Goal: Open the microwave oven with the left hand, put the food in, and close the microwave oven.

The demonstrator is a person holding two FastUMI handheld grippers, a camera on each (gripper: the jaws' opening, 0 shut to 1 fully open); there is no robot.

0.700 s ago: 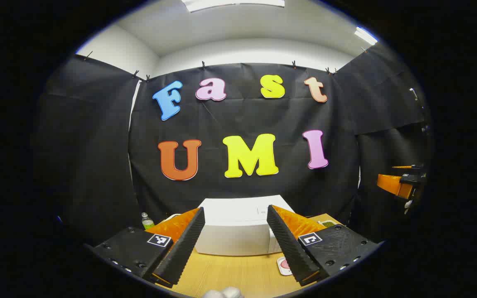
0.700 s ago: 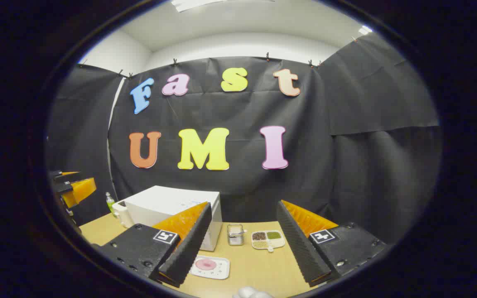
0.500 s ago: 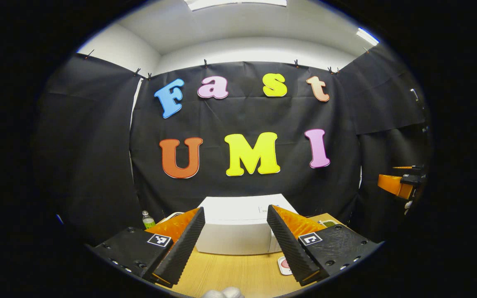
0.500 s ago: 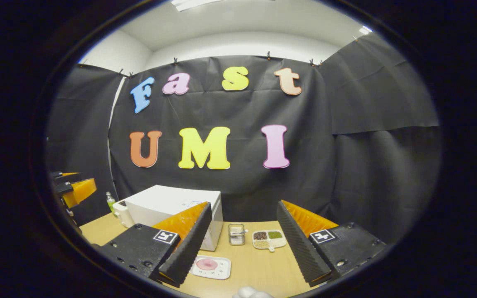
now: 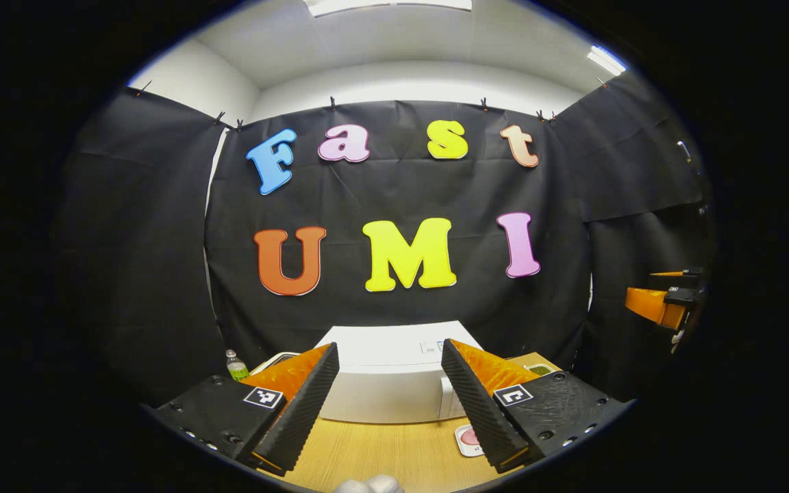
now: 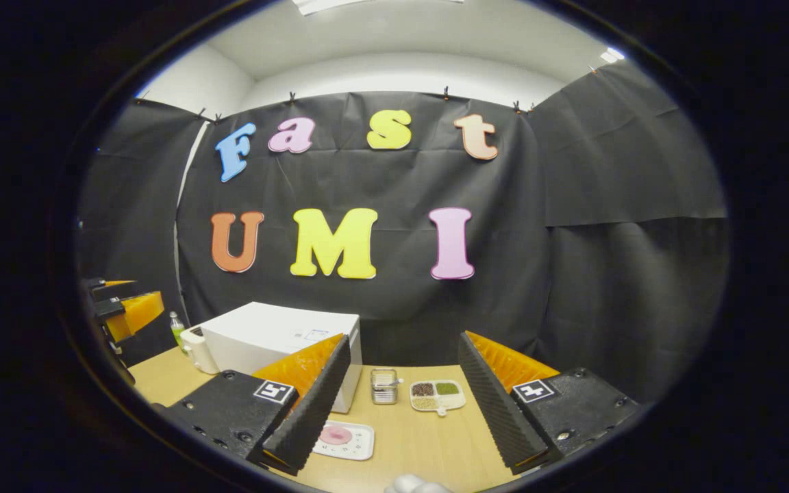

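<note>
The white microwave point(image 5: 387, 390) stands shut on the wooden table point(image 5: 381, 452), straight ahead of my left gripper point(image 5: 387, 348), which is open, empty and held well short of it. A white plate with pink food point(image 6: 344, 437) lies on the table in front of the microwave's point(image 6: 278, 335) right end. In the left gripper view the plate point(image 5: 466, 438) is half hidden behind one finger. My right gripper point(image 6: 404, 339) is open with nothing in it, above the near table edge. Each gripper also appears at the rim of the other's view: right point(image 5: 661, 305), left point(image 6: 124, 311).
A small green bottle point(image 6: 175, 329) and a white jug point(image 6: 192, 349) stand left of the microwave. To its right are a small wire-framed jar point(image 6: 384, 385) and a divided dish of grains point(image 6: 437, 395). Black cloth walls close the booth behind and at the sides.
Both grippers stay open and empty. The scene slides slightly left in both views; the microwave and plate have not moved on the table.
</note>
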